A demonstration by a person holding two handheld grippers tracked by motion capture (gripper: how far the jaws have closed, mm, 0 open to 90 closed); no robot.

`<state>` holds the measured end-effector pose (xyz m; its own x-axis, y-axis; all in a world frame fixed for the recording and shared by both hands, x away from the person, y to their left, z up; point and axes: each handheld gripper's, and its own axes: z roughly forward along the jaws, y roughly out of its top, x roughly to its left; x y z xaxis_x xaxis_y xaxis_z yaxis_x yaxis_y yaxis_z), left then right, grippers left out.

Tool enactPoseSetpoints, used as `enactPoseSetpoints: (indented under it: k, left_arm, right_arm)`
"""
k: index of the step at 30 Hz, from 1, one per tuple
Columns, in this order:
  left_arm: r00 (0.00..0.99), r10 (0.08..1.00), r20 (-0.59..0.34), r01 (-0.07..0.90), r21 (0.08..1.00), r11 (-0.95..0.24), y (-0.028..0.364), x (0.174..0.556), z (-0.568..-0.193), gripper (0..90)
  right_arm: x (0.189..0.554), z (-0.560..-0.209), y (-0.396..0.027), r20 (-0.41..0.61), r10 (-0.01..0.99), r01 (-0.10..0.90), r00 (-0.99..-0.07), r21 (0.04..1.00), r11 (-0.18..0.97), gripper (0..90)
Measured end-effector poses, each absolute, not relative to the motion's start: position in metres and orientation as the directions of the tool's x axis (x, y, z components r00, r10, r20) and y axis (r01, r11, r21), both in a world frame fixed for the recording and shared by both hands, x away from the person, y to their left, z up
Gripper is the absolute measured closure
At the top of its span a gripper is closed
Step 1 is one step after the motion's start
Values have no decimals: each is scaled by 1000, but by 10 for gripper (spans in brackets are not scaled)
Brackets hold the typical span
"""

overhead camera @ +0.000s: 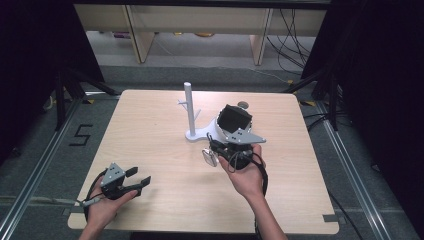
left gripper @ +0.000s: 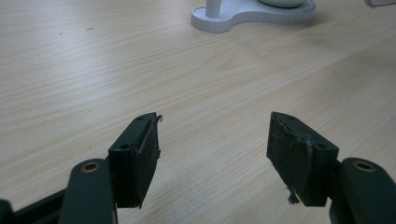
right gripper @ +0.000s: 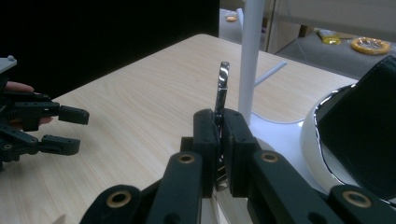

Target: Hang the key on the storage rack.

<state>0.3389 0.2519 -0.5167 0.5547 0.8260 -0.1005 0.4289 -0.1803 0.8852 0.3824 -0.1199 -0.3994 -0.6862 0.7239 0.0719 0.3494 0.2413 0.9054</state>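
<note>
A white stand [overhead camera: 190,112], an upright pole with small side pegs on a flat base, rises at the table's middle. Its base carries a white dish holding a black pad [overhead camera: 234,119]. My right gripper [overhead camera: 214,150] is just in front of the stand, shut on a small flat silver-rimmed piece [overhead camera: 209,157]. In the right gripper view that piece [right gripper: 222,84] stands edge-on above the closed gripper [right gripper: 220,116], close to the pole [right gripper: 250,56]. My left gripper [overhead camera: 140,175] rests open near the front left corner, with nothing between its jaws [left gripper: 215,140].
The light wooden table [overhead camera: 150,130] has bare surface on its left half and along the front. Dark floor, black tripod legs and cables surround it. The stand's base [left gripper: 252,11] lies far ahead of the left gripper. The left gripper [right gripper: 74,130] appears at the right gripper view's left.
</note>
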Motion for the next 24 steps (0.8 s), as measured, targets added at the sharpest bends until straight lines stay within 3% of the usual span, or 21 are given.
enactPoseSetpoints:
  k: [24]
  left_arm:
    - [553,826,-104,419,892,-169,254,339,-516,332]
  right_arm:
    - [393,-389,-102,56,706,304,-706,925,230,858]
